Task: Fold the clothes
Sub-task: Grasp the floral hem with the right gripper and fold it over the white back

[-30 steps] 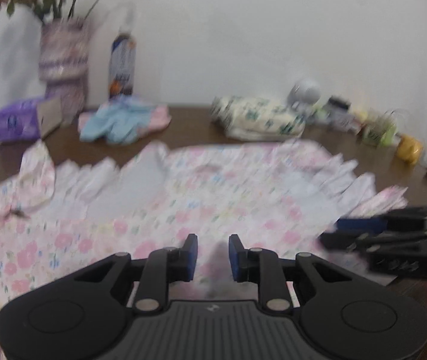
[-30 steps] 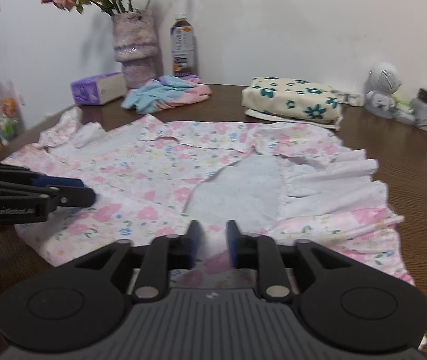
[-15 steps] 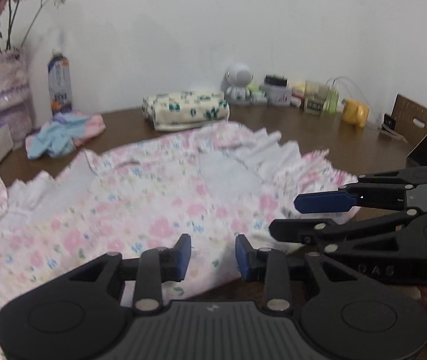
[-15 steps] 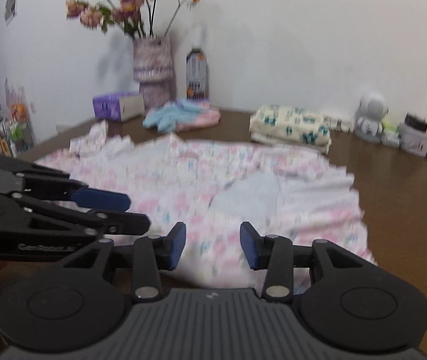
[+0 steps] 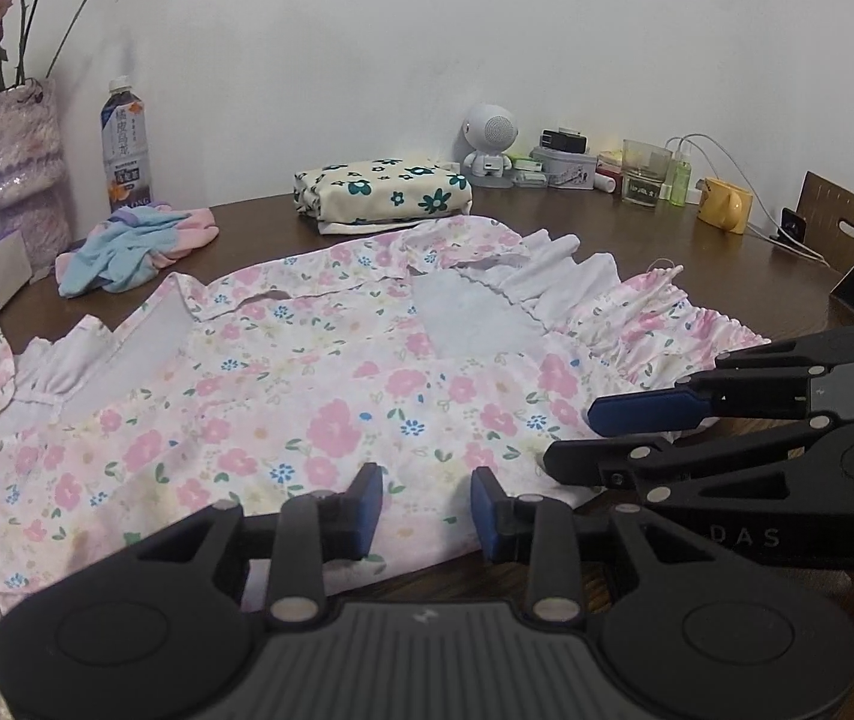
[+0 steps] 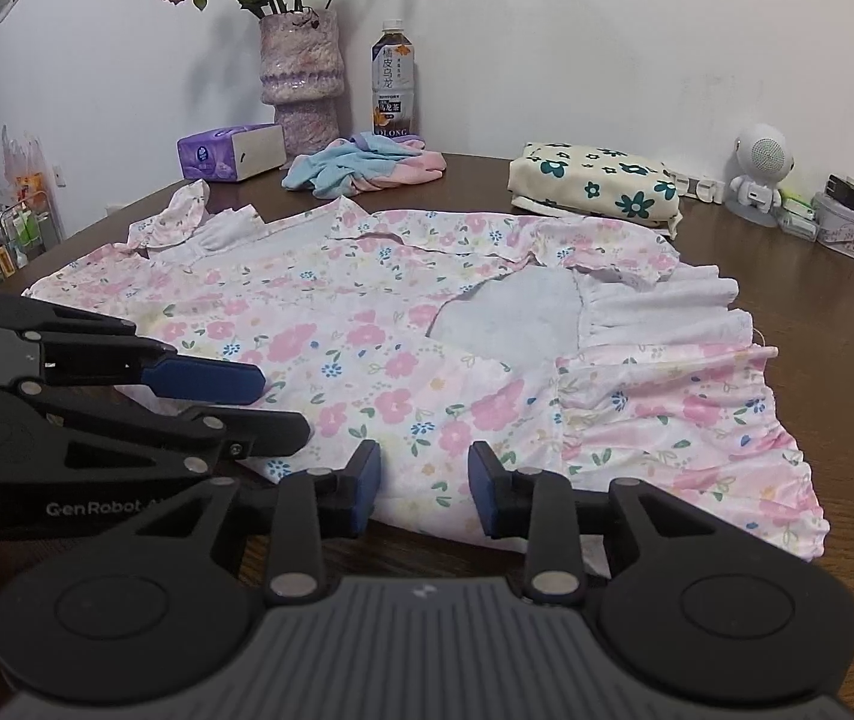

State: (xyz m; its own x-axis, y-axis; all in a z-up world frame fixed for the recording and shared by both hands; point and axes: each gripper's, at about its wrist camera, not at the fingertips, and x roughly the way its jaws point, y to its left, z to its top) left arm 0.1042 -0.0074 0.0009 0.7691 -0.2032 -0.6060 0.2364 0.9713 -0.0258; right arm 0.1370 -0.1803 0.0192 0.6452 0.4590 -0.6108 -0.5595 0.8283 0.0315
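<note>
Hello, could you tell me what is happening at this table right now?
A person holds two grippers over a pink floral dress spread flat on a brown table. The left gripper and right gripper are both open at the dress's near edge, gripping nothing. No fold is made yet. A folded cream floral cloth lies behind the dress, a crumpled blue-pink garment beside it.

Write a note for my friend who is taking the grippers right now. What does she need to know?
Left gripper: open, empty, at the near hem of the pink floral dress.
Right gripper: open, empty, at the same hem, beside the left one.
The dress lies spread out on the brown table; one flap near its right side is turned back.
A folded cream flowered cloth sits behind it; a blue and pink garment lies crumpled near the vase.
Done: dress laid out.
Left: fold it, probably then the crumpled one.
</note>
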